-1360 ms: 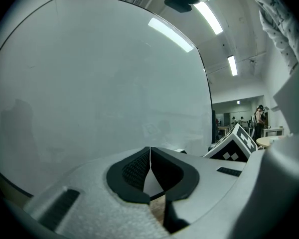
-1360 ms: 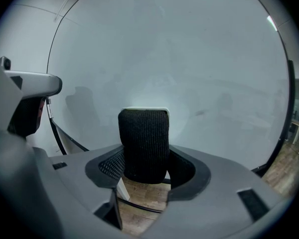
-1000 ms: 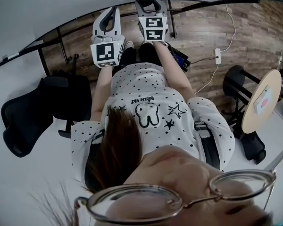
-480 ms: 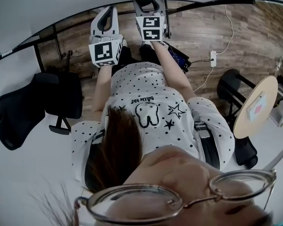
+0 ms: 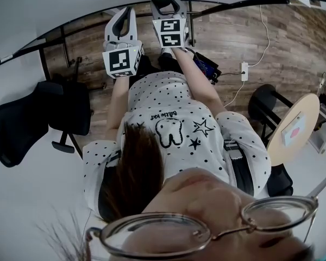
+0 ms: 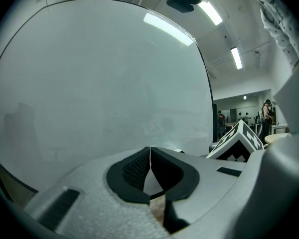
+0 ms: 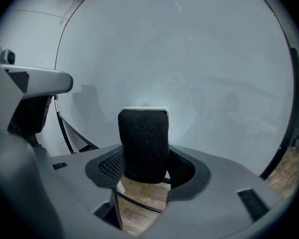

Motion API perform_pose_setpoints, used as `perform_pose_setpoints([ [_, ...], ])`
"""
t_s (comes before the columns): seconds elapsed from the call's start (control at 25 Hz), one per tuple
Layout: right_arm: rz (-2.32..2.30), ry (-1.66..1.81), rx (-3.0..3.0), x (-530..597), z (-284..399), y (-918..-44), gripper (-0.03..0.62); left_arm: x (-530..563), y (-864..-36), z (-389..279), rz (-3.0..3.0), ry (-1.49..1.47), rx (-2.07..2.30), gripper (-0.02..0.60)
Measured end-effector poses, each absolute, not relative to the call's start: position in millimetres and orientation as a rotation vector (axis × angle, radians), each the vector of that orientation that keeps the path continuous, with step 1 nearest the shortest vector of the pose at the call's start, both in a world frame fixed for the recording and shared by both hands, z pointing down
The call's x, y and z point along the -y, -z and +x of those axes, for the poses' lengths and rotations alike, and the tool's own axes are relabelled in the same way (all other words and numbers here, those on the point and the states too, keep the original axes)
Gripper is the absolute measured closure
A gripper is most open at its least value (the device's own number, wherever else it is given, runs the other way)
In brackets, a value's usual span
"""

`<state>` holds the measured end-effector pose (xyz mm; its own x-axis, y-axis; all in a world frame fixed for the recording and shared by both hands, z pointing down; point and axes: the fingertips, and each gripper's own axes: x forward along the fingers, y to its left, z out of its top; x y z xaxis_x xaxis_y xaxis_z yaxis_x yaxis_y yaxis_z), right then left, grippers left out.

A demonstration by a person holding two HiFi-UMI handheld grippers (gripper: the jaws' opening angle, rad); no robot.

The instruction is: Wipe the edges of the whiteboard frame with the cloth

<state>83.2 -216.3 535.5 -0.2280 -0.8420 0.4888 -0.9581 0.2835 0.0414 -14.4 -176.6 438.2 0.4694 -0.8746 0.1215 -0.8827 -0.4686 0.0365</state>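
black chair [image 5: 27, 126] sits further left in the head view than a second ago and the round table [image 5: 293, 129] lower; both grippers are raised at the whiteboard [image 6: 99, 83].
right gripper [image 7: 144, 171] is clenched on the black cloth [image 7: 143, 143], which stands upright between its jaws and points at the board's pale face, well apart from the dark frame [image 7: 291, 108] at the right. whether it touches the board i cannot tell. left gripper [image 6: 149, 156] is clenched with nothing between its jaws, which meet.
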Motion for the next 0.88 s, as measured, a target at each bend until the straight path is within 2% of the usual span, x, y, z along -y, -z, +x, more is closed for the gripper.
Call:
perform_pose_setpoints([
  [0.88,1.693,-0.356,2.064,216.2,119.8,-531.6,0.356,181.8,-433.6,13.9,2.656,-0.129,1.523,0.561],
])
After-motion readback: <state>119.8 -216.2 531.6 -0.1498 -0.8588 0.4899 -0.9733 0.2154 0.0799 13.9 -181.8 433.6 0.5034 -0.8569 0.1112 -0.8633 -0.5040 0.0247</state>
